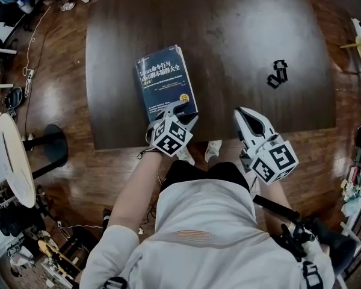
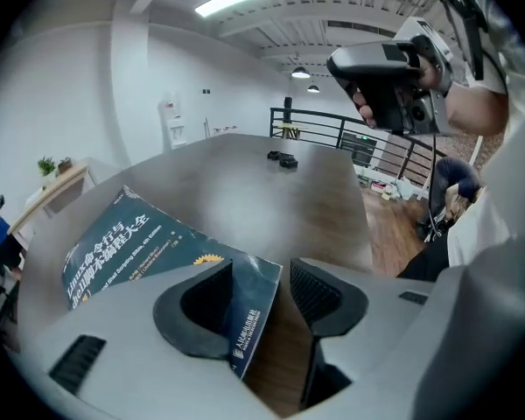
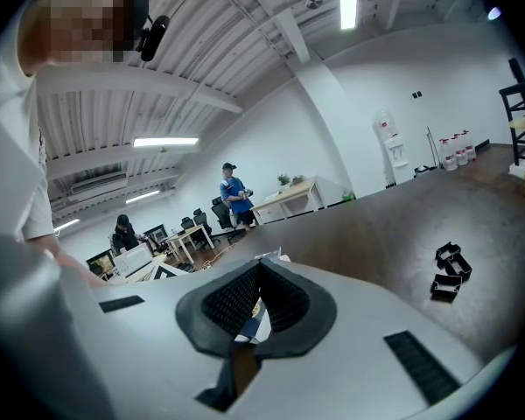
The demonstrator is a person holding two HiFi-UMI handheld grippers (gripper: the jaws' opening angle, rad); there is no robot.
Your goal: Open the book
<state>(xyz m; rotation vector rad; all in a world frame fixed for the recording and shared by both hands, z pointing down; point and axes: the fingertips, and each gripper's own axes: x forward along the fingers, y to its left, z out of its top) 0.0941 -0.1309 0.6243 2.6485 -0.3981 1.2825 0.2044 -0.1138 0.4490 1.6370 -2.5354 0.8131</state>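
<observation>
Book [image 1: 165,83] lies flat and closed, cover up, on the dark table [image 1: 228,35]. It's left of centre and close to the near edge, with its long side running away from me and skewed a little.

Left gripper [image 1: 185,114] is at the book's near-right corner. In the left gripper view [image 2: 261,269] the jaws stand apart with that corner of the book [image 2: 140,243] between them. The cover edge sits against the left pad [image 2: 212,297], with a clear gap of bare table before the right pad [image 2: 313,291]. So it's released, not clamped, and straddles the corner.

Right gripper [image 1: 240,114] is at the near edge of the table, just right of the book and apart from it, nose pointing onto the tabletop. In its own view [image 3: 259,268] the jaws are clenched, pads meeting at the tips. I can't make out the blue-white sliver showing lower down between the pads.

A small black clip cluster [image 1: 277,73] sits well apart from the book, toward the right edge of the table. It also shows in the left gripper view [image 2: 286,159] and the right gripper view [image 3: 449,271].
</observation>
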